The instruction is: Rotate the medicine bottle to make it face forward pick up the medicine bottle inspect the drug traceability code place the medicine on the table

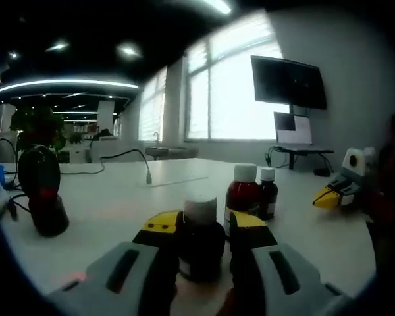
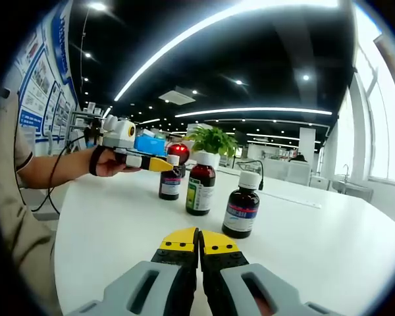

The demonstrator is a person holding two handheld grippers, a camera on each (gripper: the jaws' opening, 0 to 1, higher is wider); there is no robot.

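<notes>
A dark medicine bottle (image 1: 201,245) with a white cap stands on the white table (image 1: 118,204). My left gripper (image 1: 205,225) has its yellow-tipped jaws pressed against both sides of it. In the right gripper view this same bottle (image 2: 170,182) stands farthest from the camera, with the left gripper (image 2: 157,162) reaching it from the left in a person's hand. My right gripper (image 2: 199,241) hovers low over the table, shut, with nothing between its jaws. It also appears at the right of the left gripper view as the right gripper (image 1: 329,197).
Two more bottles stand close by: a red-brown one (image 1: 242,195) (image 2: 201,189) and a small dark one (image 1: 268,191) (image 2: 241,212). A black device with a red light (image 1: 43,192) sits at the left. A cable (image 1: 145,170), a monitor (image 1: 288,81) and a potted plant (image 2: 211,141) lie beyond.
</notes>
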